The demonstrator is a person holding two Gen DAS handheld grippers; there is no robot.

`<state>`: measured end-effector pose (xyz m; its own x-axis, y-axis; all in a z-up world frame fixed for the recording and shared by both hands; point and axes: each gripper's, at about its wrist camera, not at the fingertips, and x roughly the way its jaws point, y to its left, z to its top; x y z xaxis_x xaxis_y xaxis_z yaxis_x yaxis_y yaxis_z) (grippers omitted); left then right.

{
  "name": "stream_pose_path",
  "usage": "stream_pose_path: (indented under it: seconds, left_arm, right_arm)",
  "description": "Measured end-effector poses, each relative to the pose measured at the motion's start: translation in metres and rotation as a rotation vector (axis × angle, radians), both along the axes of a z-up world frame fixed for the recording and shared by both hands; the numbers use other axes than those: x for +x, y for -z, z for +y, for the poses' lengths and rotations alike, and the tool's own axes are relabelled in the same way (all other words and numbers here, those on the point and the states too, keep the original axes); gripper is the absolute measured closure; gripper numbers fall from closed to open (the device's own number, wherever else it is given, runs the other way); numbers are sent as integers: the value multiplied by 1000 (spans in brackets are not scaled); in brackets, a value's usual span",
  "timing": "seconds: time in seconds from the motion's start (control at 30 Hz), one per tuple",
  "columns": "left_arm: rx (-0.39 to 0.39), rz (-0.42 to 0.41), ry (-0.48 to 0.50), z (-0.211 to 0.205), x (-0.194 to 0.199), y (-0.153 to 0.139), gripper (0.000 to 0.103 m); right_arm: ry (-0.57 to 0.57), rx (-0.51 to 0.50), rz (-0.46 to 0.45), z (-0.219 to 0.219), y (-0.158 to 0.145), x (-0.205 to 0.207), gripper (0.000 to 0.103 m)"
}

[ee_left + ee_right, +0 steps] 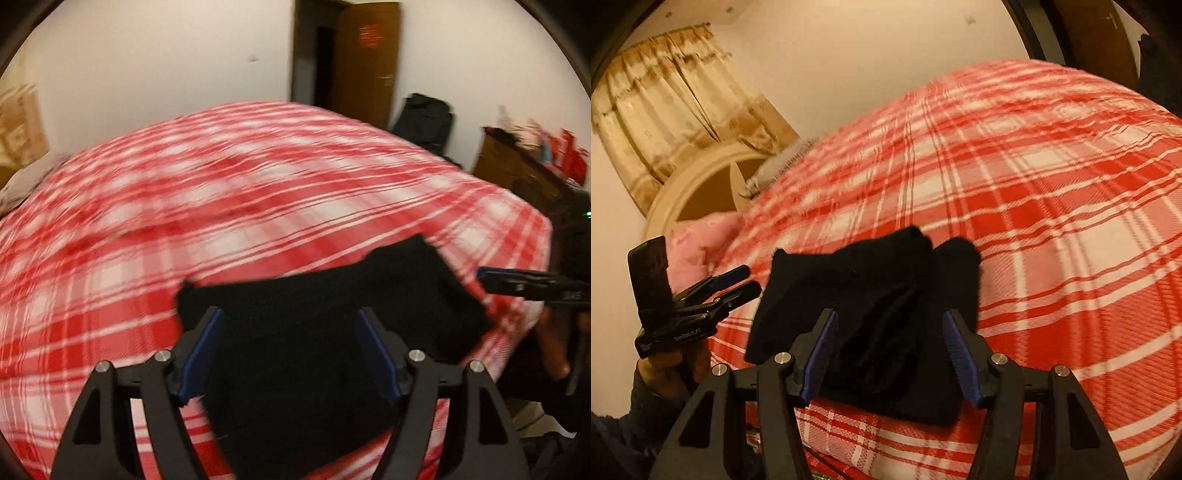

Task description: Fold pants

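Pretty clearly someone's bedroom at home

Big bed (1052, 206) under a red-and-white plaid blanket with a pink pillow (701, 240) at the curved cream headboard (690, 177), frilly gold curtains (665, 92) on the wall behind it, a brown wooden door (365, 55), and a cluttered wooden dresser (517, 166) off to the side.

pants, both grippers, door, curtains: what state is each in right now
pants: folded into a bundle, lying on the plaid blanket, not held
left gripper: jaws open, empty
right gripper: jaws open, empty
door: open
curtains: drawn shut
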<state>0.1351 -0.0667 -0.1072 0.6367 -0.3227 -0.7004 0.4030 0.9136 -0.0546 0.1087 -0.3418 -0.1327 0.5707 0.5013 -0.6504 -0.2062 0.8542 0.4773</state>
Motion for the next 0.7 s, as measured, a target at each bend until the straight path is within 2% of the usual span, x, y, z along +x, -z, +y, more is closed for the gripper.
stream_pose_path:
  seconds: [0.03,0.07,0.1,0.13,0.17,0.2,0.3,0.4,0.47,0.5,0.6,0.7]
  left_arm:
    - [-4,13,-12,5,2,4,27]
    - [-11,29,-28,10,5,9,27]
    - [-12,35,-39,14,5,13,27]
    - [-11,41,-50,16,7,16,27]
    - [-10,48,-60,19,8,19,27]
    - [-11,59,-68,22,10,21,27]
    - [-19,78,-73,24,14,23,27]
    - [-11,65,-64,22,14,19,20]
    - [2,48,-58,20,14,19,11]
    - [19,45,-47,18,16,23,2]
    - [104,58,-75,14,29,42,2]
    - [93,69,-87,20,33,44,2]
  right_arm:
    - [-19,20,43,5,7,5,43]
    - [-29,21,65,8,12,8,51]
    - [-43,5,80,13,16,10,66]
    - [-58,-15,84,18,18,9,76]
    - [-61,-27,79,20,18,7,84]
    - [-61,-36,67,21,16,5,86]
    - [-59,-46,-7,18,-2,-4,88]
    - [-33,-71,-42,6,-16,-12,89]
    - [-28,-90,-5,0,-10,-9,89]
    - [-20,-91,32,-4,-1,-4,88]
    - [5,-88,110,-13,22,2,87]
    - [15,-122,68,-15,8,-1,77]
